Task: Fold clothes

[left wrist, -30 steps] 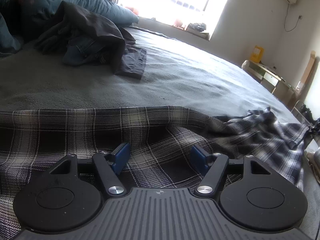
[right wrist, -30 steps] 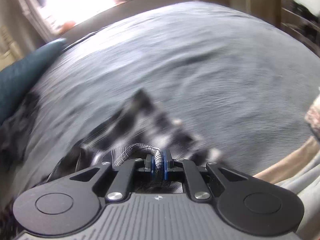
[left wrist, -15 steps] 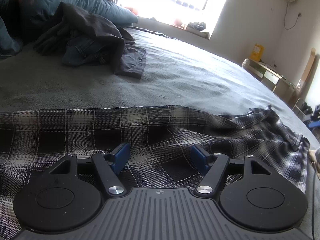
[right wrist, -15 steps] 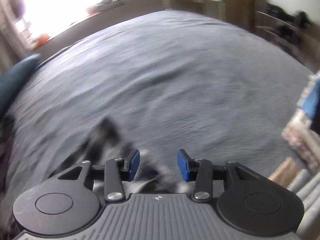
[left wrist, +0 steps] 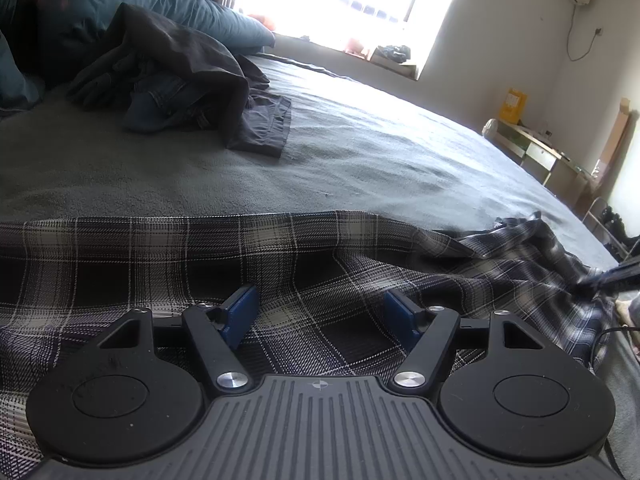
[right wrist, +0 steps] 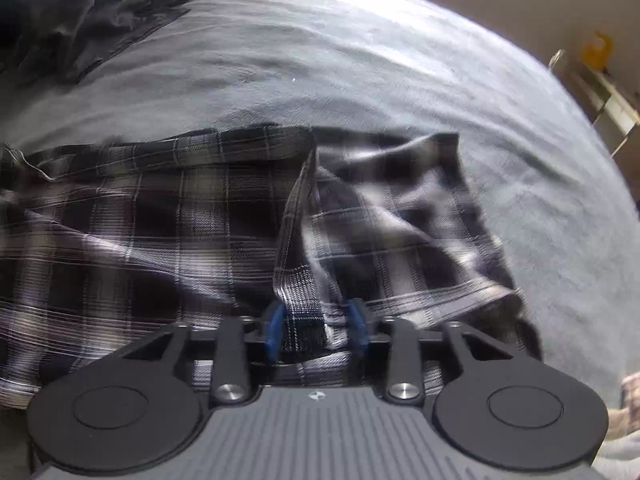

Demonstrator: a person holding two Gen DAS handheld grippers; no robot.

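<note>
A black-and-white plaid garment lies spread across the near part of the grey bed. My left gripper hovers low over the garment. It is open, its blue pads wide apart with nothing between them. In the right wrist view the same plaid garment is rumpled at its right end, with a hem standing up as a ridge. My right gripper is closing on that raised hem, and the cloth fills the gap between its pads. This view is motion-blurred.
A heap of dark clothes lies at the far left of the bed, against a teal duvet. A bright window is behind. A desk and a yellow item stand along the right wall. A patterned sleeve shows at right.
The right gripper let go of the cloth edge, opened, swung across the bed while rolling, and has come down on a raised plaid hem. The left gripper stayed put; the garment's right end shifted.
</note>
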